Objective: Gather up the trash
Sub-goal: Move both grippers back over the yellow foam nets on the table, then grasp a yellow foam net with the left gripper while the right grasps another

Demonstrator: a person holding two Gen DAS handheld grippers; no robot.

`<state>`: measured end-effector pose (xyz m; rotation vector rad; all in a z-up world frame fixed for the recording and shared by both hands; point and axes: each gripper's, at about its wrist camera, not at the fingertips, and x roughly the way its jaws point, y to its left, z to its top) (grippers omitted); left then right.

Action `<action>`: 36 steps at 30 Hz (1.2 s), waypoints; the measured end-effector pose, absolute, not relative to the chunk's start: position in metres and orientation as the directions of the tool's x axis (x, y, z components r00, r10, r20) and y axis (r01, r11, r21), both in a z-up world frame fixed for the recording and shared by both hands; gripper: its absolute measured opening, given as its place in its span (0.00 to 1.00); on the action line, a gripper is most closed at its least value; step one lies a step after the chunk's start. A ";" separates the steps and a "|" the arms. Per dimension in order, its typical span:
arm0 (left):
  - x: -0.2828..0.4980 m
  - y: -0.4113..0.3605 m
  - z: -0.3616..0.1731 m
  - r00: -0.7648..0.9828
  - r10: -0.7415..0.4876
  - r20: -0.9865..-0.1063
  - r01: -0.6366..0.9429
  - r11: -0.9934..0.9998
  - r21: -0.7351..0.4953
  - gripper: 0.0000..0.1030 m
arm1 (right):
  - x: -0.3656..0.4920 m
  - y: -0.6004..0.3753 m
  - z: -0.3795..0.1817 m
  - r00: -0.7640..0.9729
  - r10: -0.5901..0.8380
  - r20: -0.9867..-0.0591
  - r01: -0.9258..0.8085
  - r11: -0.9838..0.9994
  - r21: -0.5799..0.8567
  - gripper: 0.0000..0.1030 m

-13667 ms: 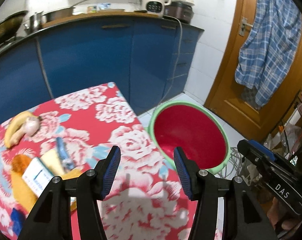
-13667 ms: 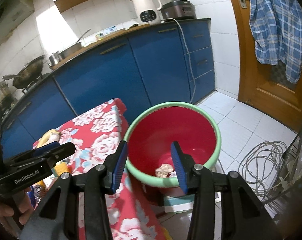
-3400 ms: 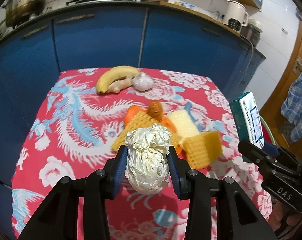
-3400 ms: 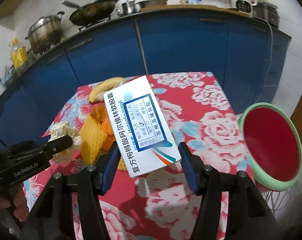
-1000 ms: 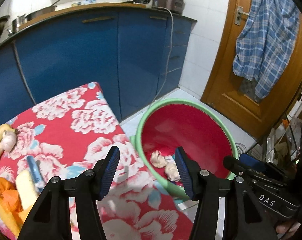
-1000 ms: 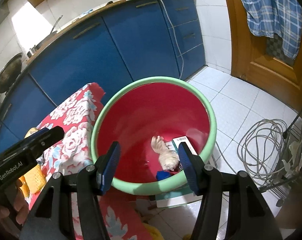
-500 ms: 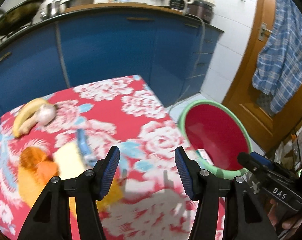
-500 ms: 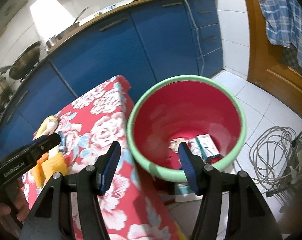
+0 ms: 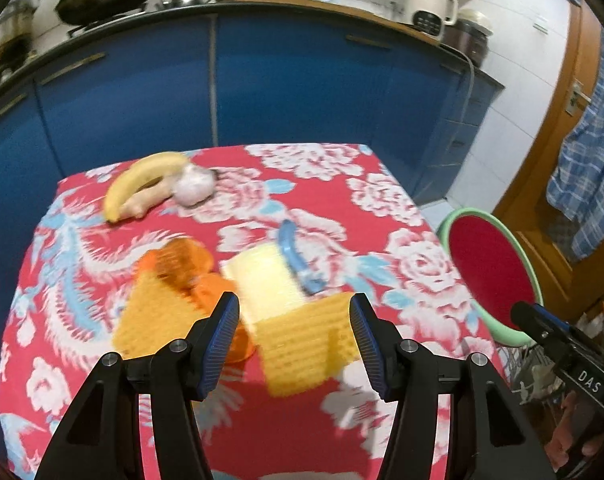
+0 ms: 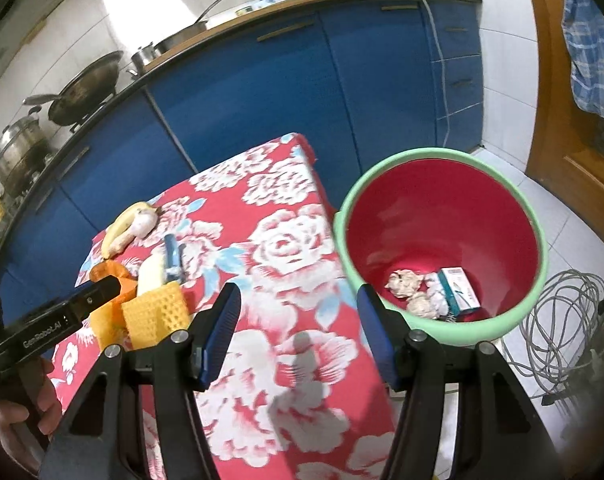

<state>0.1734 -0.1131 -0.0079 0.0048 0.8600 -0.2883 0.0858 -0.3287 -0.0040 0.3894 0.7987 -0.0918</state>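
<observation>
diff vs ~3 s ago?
Both tongs let go. The crumpled paper ball left the left tongs and the medicine box left the right tongs; both now lie in the red bin. Banana, garlic and sponges unchanged on the table.

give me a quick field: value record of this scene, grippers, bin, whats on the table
left gripper: open, empty, over the table
right gripper: open, empty, between table edge and bin
bin: red inside, green rim, on the floor beside the table
in bin: three crumpled paper balls, a small box
table: red floral cloth
on table: banana, garlic, ginger, blue peeler, yellow and orange mesh wrappers, pale sponge
</observation>
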 end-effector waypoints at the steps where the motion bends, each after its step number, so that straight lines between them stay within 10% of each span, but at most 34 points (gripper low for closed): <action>1: 0.173 -0.108 -0.009 0.618 -0.241 -0.748 0.241 0.964 -0.111 0.58 | 0.087 -0.325 -0.004 0.697 0.069 -0.714 0.219 0.927 0.304 0.61; 36: 0.181 -0.031 -0.067 0.581 -0.159 -0.798 0.091 0.987 -0.130 0.67 | 0.146 -0.221 -0.047 0.558 0.172 -0.812 0.039 0.972 0.233 0.62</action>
